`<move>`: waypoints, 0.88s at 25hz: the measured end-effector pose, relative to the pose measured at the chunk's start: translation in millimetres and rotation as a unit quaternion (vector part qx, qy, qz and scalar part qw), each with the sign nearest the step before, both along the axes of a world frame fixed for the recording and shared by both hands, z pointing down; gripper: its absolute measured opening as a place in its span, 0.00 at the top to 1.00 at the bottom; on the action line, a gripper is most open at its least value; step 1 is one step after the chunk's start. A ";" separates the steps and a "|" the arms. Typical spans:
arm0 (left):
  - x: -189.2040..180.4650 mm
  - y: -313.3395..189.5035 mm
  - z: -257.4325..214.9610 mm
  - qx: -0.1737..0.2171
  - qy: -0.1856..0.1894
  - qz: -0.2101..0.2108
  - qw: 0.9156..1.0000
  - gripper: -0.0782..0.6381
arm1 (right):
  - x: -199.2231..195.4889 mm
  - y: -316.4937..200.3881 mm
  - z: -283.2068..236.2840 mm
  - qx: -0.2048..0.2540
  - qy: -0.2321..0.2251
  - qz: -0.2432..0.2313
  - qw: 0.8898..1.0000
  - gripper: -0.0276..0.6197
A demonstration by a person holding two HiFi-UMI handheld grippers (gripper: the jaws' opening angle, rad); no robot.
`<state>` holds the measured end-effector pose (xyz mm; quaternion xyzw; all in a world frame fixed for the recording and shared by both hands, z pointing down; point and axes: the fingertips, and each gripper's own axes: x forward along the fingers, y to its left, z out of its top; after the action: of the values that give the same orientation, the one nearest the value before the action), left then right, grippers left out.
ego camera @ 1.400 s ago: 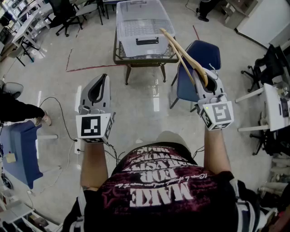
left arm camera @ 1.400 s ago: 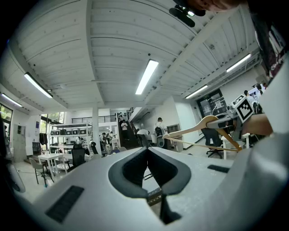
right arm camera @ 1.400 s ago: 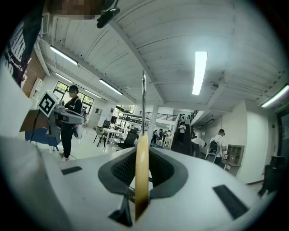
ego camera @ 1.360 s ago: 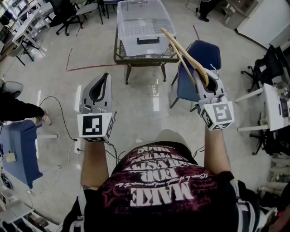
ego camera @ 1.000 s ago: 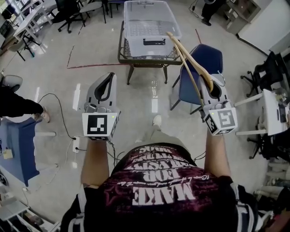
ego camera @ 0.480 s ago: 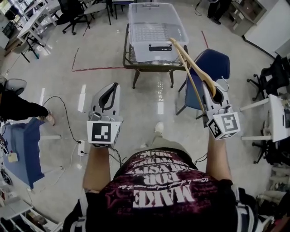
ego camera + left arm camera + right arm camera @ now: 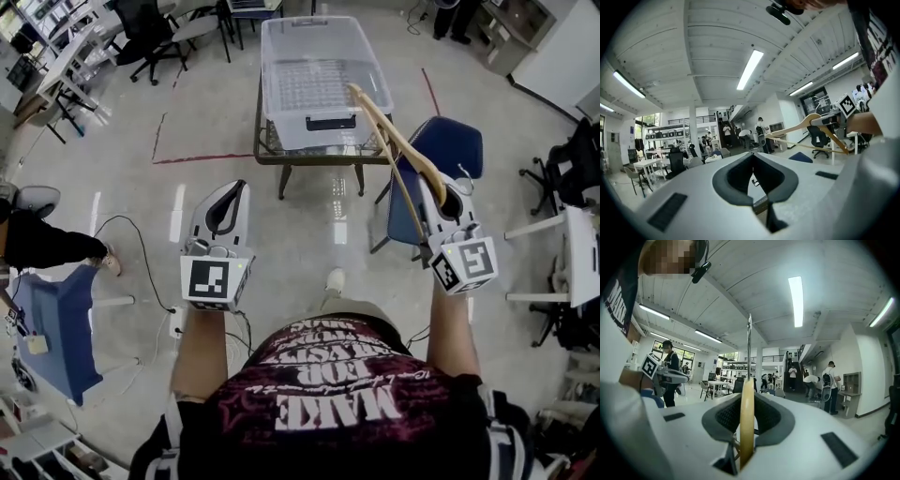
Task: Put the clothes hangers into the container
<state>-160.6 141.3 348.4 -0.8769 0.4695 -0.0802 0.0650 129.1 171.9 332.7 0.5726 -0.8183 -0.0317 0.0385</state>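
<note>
One hanger (image 7: 401, 139) nearer the container (image 7: 291, 131) than before.

Bare floor (image 7: 281, 230) lies before the container (image 7: 291, 129); a blue chair (image 7: 457, 150) stands beside it.

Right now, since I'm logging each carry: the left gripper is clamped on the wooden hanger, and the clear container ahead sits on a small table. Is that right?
Not quite: the right gripper is clamped on the wooden hanger, as the right gripper view shows; the left gripper is shut and empty. The clear container does sit on the small table.
</note>
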 end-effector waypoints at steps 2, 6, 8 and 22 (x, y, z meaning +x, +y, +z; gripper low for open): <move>4.7 -15.0 -1.0 -0.004 0.006 -0.001 1.000 0.88 | 4.8 -14.0 0.8 -0.001 0.000 -0.005 1.000 0.86; 20.6 -40.7 -4.9 0.008 -0.017 -0.006 1.000 0.88 | 18.7 -41.7 1.8 -0.003 0.000 -0.014 1.000 0.86; 29.1 -53.7 -6.6 0.009 -0.016 -0.006 1.000 0.88 | 28.2 -56.3 1.8 -0.003 -0.001 -0.016 1.000 0.86; 94.7 -123.9 -11.4 0.012 -0.029 -0.022 0.999 0.88 | 86.9 -138.4 -2.4 0.006 0.001 -0.057 0.998 0.86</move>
<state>-65.9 17.4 336.9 -0.8626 0.4879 -0.1015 0.0871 215.9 33.5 330.3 0.5252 -0.8494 -0.0390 0.0340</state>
